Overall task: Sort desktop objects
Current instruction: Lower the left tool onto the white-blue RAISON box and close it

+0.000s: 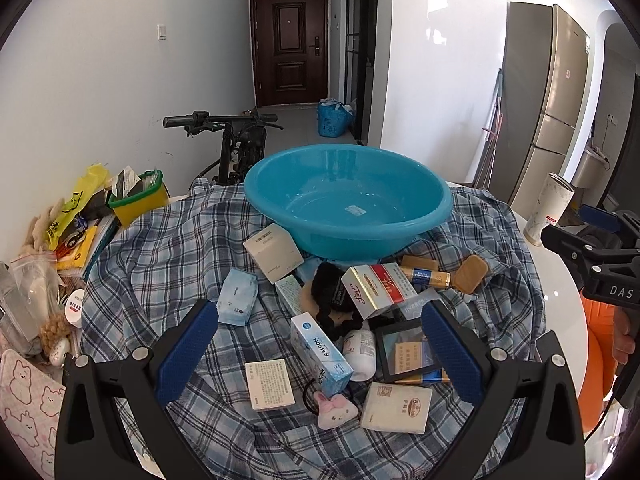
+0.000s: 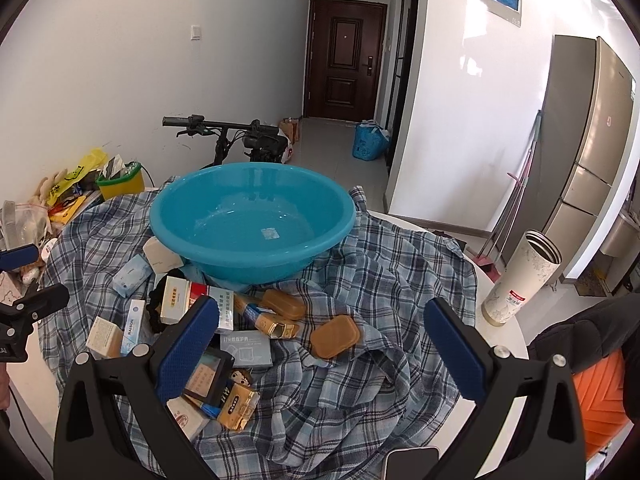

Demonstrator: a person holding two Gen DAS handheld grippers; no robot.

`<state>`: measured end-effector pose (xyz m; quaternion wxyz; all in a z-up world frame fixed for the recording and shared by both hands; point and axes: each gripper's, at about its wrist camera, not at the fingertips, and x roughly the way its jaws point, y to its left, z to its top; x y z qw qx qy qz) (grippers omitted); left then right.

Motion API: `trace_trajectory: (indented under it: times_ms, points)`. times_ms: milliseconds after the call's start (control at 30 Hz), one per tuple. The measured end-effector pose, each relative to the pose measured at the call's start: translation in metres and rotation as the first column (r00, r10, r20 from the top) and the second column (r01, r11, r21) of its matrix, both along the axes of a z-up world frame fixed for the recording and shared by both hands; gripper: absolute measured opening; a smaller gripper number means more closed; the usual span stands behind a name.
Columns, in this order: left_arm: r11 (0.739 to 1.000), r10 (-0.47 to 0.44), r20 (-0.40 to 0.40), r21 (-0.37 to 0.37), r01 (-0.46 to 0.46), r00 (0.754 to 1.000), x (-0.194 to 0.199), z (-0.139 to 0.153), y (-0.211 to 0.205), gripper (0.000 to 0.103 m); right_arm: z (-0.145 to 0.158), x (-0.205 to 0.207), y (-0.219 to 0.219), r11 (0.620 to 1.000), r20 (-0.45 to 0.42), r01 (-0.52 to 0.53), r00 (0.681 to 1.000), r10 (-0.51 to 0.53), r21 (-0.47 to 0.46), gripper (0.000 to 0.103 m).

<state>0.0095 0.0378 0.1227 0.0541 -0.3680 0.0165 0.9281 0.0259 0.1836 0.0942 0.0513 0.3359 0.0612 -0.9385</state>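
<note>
Currently, both the left gripper (image 1: pixel 320 344) and right gripper (image 2: pixel 322 340) are held open above scattered boxes (image 1: pixel 320 354), the blue basin (image 1: pixel 348 200) ahead.

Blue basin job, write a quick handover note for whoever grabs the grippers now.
Left gripper: open, empty, over the pile.
Right gripper: open, empty, over the plaid cloth.
Basin: on the cloth, nothing in it.
Pile in front of the basin: boxes such as the RAISON box, white bottle, brown cases.
Done: nothing sorted yet.
Left: the whole pile.
</note>
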Motion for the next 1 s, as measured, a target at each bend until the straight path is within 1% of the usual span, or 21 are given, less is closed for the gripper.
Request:
trace_trajectory:
  times_ms: [267,333,433,533,667,767,867,1000]
  points:
    - [1.0,0.007,0.059,-0.009,-0.007,0.998,-0.001,-0.029,-0.004,0.103,-0.022,0.005,-0.008,0.999,0.047,-0.037,0.998,0.037,-0.009,0.102]
    - [1.0,0.006,0.068,0.002,-0.006,0.998,0.0,-0.036,-0.007,0.103,-0.029,0.006,-0.009,0.999,0.055,-0.037,0.998,0.038,-0.011,0.102]
    - [1.0,0.008,0.086,0.001,-0.008,0.996,-0.002,-0.049,-0.007,0.103,-0.041,0.006,-0.012,0.999,0.079,-0.049,0.996,0.05,-0.009,0.102]
    - [1.0,0.003,0.116,0.001,-0.003,0.993,-0.006,-0.06,-0.008,0.103,-0.053,0.003,-0.014,0.998,0.105,-0.057,0.993,0.057,-0.005,0.102]
    - [1.0,-0.011,0.134,0.006,0.01,0.991,-0.006,-0.073,-0.006,0.103,-0.065,0.002,-0.012,0.998,0.121,-0.051,0.991,0.053,-0.023,0.102]
    - [1.0,-0.018,0.159,0.011,0.017,0.987,-0.007,-0.083,-0.006,0.103,-0.074,0.0,-0.014,0.998,0.156,-0.063,0.986,0.066,-0.027,0.102]
    - [1.0,-0.015,0.179,0.023,0.012,0.984,-0.01,-0.089,-0.008,0.103,-0.077,0.001,-0.017,0.997,0.164,-0.077,0.983,0.079,-0.022,0.102]
    - [1.0,-0.015,0.193,0.022,0.011,0.981,-0.012,-0.093,-0.011,0.103,-0.074,0.004,-0.017,0.996,0.157,-0.08,0.984,0.084,-0.037,0.102]
